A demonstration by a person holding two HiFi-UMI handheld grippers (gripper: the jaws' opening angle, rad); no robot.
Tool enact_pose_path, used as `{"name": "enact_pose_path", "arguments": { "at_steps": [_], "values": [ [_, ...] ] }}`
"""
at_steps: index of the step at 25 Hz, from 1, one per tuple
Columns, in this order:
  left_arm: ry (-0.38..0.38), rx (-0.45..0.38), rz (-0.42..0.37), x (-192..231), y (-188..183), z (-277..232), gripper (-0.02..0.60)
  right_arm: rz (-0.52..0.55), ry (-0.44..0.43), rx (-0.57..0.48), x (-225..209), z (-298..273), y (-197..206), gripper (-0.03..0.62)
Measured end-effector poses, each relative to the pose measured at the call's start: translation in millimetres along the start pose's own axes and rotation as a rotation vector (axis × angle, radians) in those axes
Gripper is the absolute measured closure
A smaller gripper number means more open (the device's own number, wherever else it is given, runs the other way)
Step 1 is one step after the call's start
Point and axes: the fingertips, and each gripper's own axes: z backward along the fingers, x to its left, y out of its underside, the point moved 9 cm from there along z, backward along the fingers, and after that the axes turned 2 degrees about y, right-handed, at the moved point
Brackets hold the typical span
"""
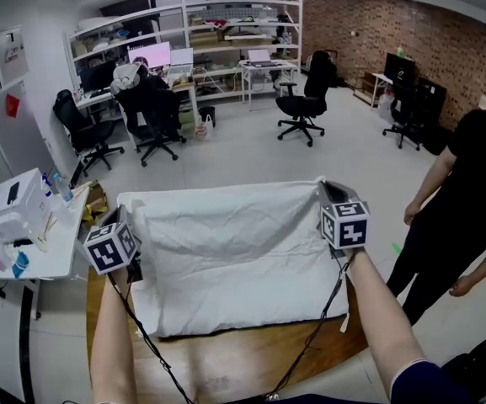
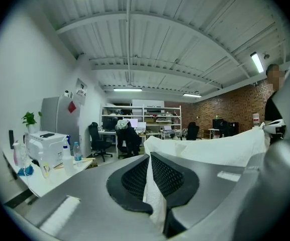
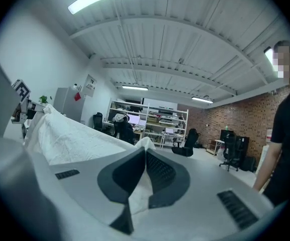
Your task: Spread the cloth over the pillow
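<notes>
A white cloth hangs stretched between my two grippers above the wooden table. Its top edge is lifted and its lower part drapes onto the table. The pillow is hidden beneath it; I cannot make it out. My left gripper is shut on the cloth's upper left corner, and in the left gripper view the fabric is pinched between the jaws of that gripper. My right gripper is shut on the upper right corner, where the right gripper shows cloth squeezed between its pads.
A person in black stands close to the table's right side. A white side table with a printer and bottles stands at the left. Office chairs, desks and shelves fill the room behind.
</notes>
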Motion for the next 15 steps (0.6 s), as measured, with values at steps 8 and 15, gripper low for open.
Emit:
{"name": "enact_pose_path", "arguments": {
  "at_steps": [8, 15],
  "values": [
    [-0.013, 0.109, -0.005, 3.5, 43.0, -73.4, 0.568, 0.000, -0.021, 0.102, 6.4, -64.3, 40.7, 0.571],
    [-0.012, 0.209, -0.021, 3.8, 87.1, -122.4, 0.568, -0.002, -0.047, 0.190, 7.9, -115.3, 80.2, 0.571]
  ]
}}
